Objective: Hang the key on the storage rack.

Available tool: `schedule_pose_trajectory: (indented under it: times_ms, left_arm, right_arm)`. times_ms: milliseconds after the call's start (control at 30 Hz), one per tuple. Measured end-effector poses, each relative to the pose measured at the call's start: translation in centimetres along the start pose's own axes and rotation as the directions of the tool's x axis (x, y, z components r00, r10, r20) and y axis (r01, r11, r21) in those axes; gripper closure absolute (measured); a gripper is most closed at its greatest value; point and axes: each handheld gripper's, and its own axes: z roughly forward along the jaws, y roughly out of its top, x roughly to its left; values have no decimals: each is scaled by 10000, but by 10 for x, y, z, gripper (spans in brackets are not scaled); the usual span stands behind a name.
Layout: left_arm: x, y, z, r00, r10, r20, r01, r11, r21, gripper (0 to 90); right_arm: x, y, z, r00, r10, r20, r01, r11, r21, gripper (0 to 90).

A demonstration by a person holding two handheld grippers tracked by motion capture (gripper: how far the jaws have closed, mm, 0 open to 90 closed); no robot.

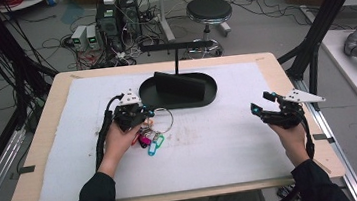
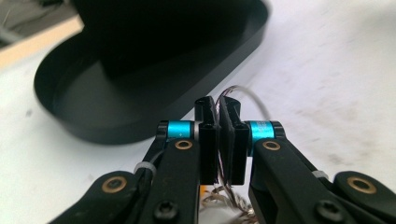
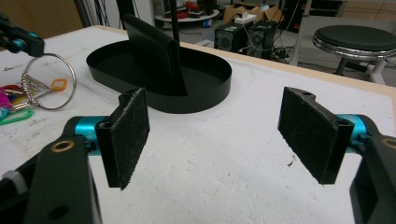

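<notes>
The key ring (image 2: 252,100) is being pinched between the left gripper (image 2: 219,109) pads for hanging on the stand (image 1: 177,55) at twelve o'clock, while the right gripper (image 3: 224,135) is being held spread.

Shiny metal key ring (image 1: 163,119) with glossy plastic tags (image 1: 152,142); matt black plastic tray (image 1: 205,96); rough white cloth (image 1: 221,146) over pale wood table (image 1: 47,114).
</notes>
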Motion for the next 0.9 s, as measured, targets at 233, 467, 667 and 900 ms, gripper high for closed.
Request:
schedule_pose_trajectory:
  times_ms: [233, 467, 667, 900]
  left_arm:
    - [-21, -1, -10, 9974, 509, 503, -472, 9962, -726, 863]
    - [-23, -3, -10, 9956, 404, 841, -339, 9964, -774, 858]
    - [-24, -7, -2, 9937, 374, 1053, -359, 9992, -162, 812]
    - [-24, -13, -3, 9935, 430, 1056, -401, 9988, -297, 861]
  right_arm:
    - [2, 0, 0, 10000, -45, 3, 45, 10000, 6, 254]
    - [2, 0, 0, 10000, -41, 17, 41, 10000, 25, 255]
    - [1, 0, 0, 10000, -15, 13, 15, 10000, 37, 255]
    - [0, 0, -1, 10000, 9, 46, -9, 10000, -27, 255]
